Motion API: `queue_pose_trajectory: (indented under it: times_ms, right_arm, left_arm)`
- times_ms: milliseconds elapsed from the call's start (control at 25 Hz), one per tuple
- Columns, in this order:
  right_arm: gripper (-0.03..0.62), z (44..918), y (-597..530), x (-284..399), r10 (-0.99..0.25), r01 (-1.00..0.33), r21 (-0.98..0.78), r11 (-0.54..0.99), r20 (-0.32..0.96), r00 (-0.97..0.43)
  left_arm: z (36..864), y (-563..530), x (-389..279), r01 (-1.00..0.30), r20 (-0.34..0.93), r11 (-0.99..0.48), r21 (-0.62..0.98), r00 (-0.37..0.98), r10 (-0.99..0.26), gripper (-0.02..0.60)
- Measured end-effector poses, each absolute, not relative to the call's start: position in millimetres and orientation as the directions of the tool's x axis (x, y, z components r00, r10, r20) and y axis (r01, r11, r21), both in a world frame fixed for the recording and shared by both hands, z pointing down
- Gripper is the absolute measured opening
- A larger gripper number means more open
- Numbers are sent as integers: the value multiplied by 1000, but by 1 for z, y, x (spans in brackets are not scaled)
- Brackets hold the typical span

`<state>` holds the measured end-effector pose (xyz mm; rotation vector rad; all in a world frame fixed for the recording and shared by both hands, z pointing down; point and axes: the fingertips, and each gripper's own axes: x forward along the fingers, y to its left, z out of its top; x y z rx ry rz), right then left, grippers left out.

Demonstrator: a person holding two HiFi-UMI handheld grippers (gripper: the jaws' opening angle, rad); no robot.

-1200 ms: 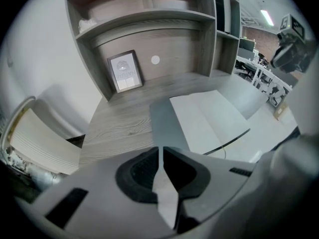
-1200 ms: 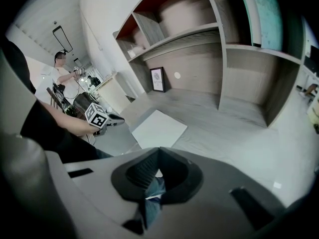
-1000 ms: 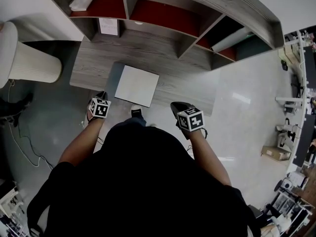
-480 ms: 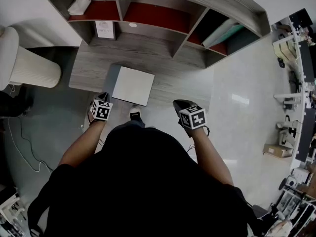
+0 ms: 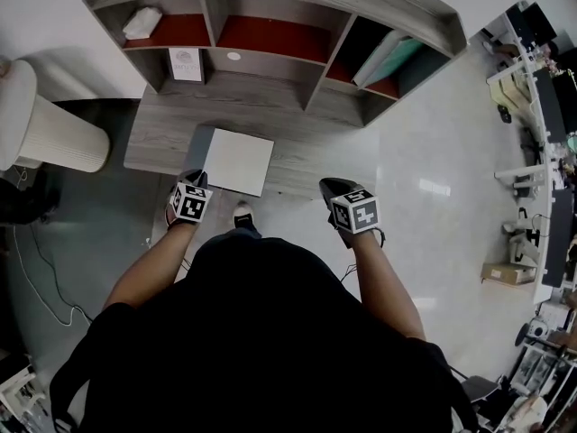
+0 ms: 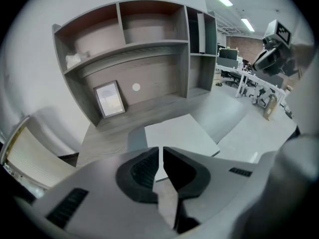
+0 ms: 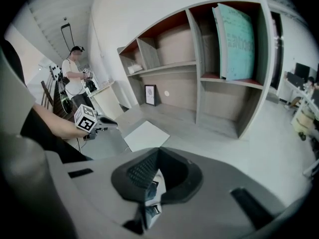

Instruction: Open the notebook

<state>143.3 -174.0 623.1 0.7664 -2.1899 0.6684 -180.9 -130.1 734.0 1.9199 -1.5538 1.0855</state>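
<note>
Grey wood-grain desk (image 5: 315, 147), with its shelf unit (image 5: 270, 39) at the back, is the reference for everything below.

1. Notebook (image 5: 236, 161): it lies flat and closed on the desk, left of centre, with its near edge close to the desk's front edge. The cover is plain white. A darker grey strip (image 5: 202, 148) runs along its left side. I cannot tell whether that is a mat or part of the book, nor which edge is the spine.

2. Handling, as judged: it looks thin and light, with a smooth cover lying flush to the desk. Expect it to slide across the desk rather than open if you push at an edge. The pages will likely bend, so do not lift by one sheet. Pin one corner, then take the cover alone at the free edge nearest the desk's front.

3. Left gripper (image 6: 160, 156): its jaws are together with nothing between them, and it is held short of the desk's front edge, left of the notebook's near corner.

4. Right gripper (image 7: 157, 157): its jaws are likewise together and empty, off the desk's front edge and well apart from the notebook.
</note>
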Motion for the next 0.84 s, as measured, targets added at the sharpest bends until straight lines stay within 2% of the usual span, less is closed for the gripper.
queue_pose_trajectory:
  times_ms: [840]
  right_arm:
    - [0, 582, -145, 204, -468, -774, -154, 615, 718, -515]
  left_arm:
    - [680, -144, -132, -943, 721, -306, -128, 123, -682, 32]
